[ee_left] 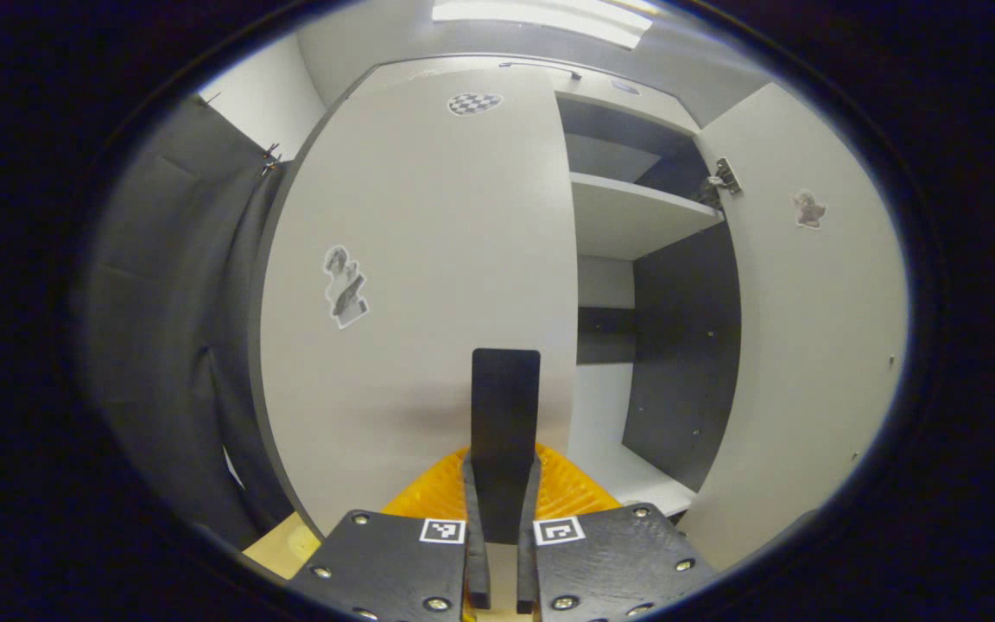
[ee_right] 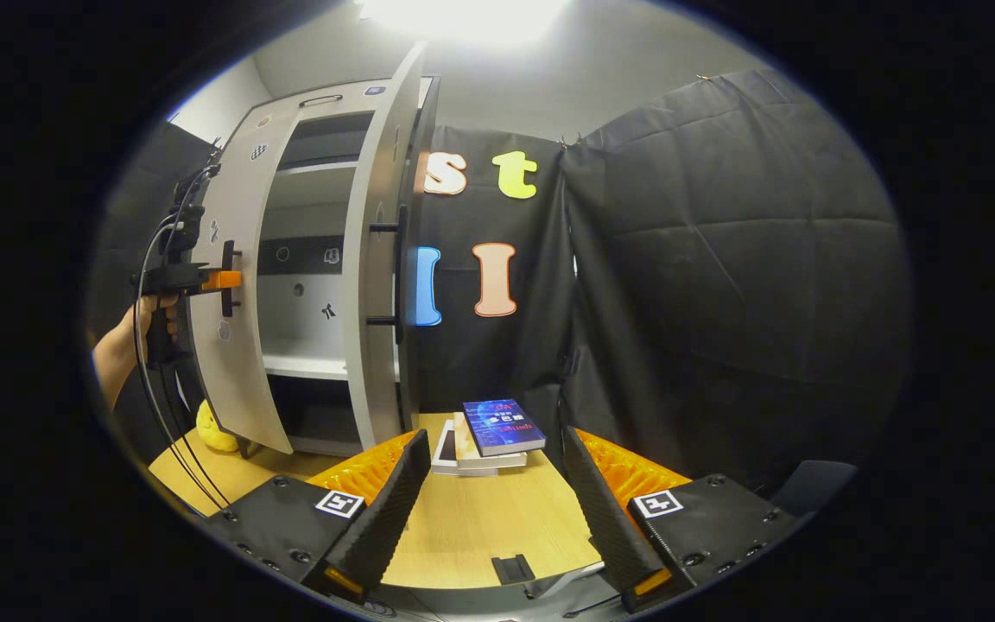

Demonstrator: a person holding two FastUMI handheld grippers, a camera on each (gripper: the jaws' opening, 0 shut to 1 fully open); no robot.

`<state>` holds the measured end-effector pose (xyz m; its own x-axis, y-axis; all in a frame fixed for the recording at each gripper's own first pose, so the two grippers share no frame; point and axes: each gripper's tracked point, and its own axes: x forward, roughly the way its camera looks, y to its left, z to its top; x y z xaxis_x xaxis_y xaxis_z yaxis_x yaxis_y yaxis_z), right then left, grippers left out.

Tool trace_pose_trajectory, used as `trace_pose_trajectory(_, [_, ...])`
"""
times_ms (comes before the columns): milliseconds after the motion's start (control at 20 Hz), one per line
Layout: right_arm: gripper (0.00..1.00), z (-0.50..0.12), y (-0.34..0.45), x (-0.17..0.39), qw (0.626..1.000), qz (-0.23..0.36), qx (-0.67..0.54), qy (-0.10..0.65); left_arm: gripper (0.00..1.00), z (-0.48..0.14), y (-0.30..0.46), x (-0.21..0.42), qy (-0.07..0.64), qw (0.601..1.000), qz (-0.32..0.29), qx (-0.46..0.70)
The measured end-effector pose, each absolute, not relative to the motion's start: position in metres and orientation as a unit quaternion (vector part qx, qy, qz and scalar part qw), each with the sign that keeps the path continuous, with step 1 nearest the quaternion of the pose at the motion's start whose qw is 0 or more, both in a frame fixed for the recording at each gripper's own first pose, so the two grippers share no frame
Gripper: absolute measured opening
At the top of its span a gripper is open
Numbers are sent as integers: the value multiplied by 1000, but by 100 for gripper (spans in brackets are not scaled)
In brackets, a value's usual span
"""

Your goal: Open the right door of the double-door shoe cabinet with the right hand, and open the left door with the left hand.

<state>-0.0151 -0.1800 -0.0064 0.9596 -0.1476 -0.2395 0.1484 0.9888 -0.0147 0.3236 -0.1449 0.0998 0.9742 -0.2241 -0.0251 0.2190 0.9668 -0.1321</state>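
The grey shoe cabinet [ee_right: 325,99] stands on the wooden table. Its right door [ee_left: 808,328] is swung wide open and shows edge-on [ee_right: 374,259] in the right gripper view, with its black handle [ee_right: 396,268] free. My left gripper [ee_left: 504,510] is shut on the upright black handle [ee_left: 504,406] of the left door [ee_left: 420,259]. From the right gripper view that gripper [ee_right: 204,279] and its hand [ee_right: 130,337] sit at the left door [ee_right: 234,371], which seems slightly swung out. My right gripper [ee_right: 497,510] is open and empty, well back from the cabinet.
Grey shelves [ee_left: 627,216] and a dark inner wall [ee_left: 679,345] show inside the cabinet. A stack of books [ee_right: 497,428] lies on the table [ee_right: 480,527] beside the right door. A yellow toy [ee_right: 214,432] sits under the left door. Black cloth [ee_right: 722,259] closes the right side.
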Motion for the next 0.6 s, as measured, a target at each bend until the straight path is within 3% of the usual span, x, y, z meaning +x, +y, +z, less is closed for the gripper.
trace_pose_trajectory(600, [96, 3, -120, 9, 994, 0, 1, 107, 14, 99, -120, 307, 16, 990, -119, -69])
